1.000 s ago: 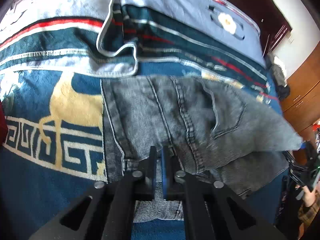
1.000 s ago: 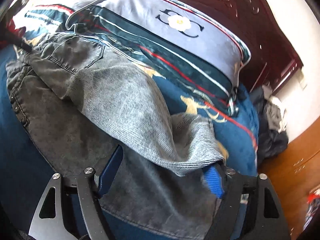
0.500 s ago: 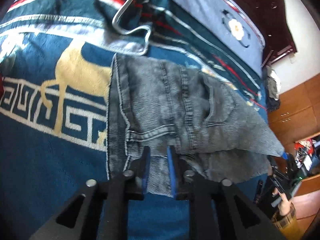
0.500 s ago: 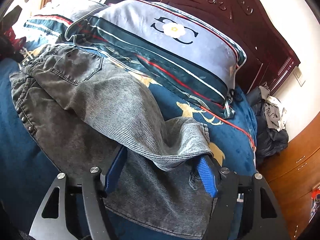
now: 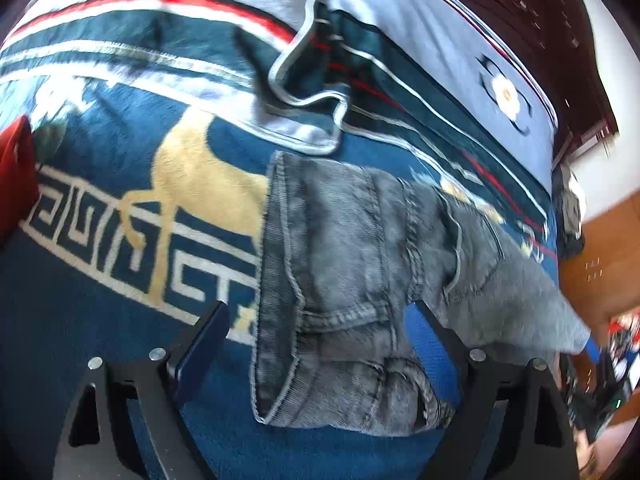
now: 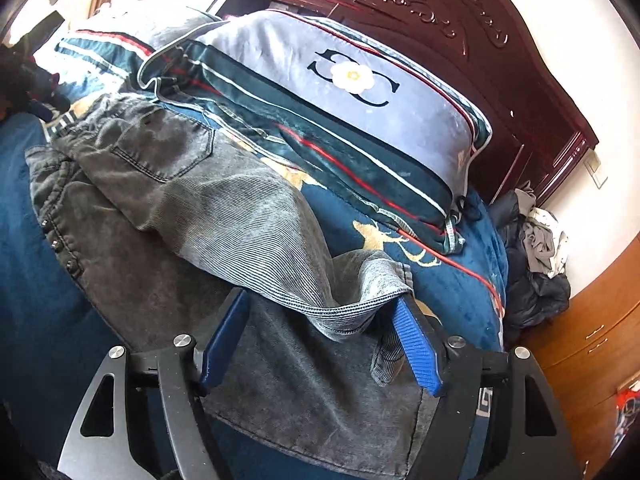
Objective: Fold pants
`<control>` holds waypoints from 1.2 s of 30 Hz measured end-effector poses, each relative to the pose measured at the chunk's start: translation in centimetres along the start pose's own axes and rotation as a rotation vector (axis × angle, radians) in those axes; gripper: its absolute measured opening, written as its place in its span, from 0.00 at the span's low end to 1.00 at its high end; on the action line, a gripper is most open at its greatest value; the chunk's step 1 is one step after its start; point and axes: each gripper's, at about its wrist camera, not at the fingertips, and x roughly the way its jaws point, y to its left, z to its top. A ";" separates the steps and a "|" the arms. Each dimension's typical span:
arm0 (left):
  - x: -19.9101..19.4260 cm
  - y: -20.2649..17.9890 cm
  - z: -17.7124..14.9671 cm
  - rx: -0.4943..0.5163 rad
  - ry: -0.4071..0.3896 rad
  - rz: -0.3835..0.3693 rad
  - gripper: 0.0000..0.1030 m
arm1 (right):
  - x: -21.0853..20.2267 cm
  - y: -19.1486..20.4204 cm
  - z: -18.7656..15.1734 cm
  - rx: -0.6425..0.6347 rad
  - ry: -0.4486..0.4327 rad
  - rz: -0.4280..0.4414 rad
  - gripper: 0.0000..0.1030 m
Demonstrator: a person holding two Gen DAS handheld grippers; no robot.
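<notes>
Grey denim pants [image 5: 360,264] lie folded on a blue patterned blanket [image 5: 120,208] on a bed. My left gripper [image 5: 320,320] is open, its fingers spread on either side of the waistband end, holding nothing. In the right wrist view the pants [image 6: 200,200] stretch away to the left, back pocket up. My right gripper [image 6: 324,312] is open at the leg-hem end; the upper leg's hem drapes loosely between the blue pads [image 6: 416,344].
Two striped pillows [image 6: 360,120] lie just behind the pants, against a dark carved headboard [image 6: 440,12]. A red item [image 5: 16,168] sits at the left edge. A pile of clothes [image 6: 536,256] and wooden drawers [image 6: 592,340] stand right of the bed.
My left gripper was shut on the waistband, then opened wide and let it go. My right gripper stayed open and drew back slightly from the hem.
</notes>
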 end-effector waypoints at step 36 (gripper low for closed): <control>-3.1 -2.2 2.4 0.028 -0.041 -0.164 0.06 | 1.9 0.6 2.4 -0.034 -0.014 0.029 0.06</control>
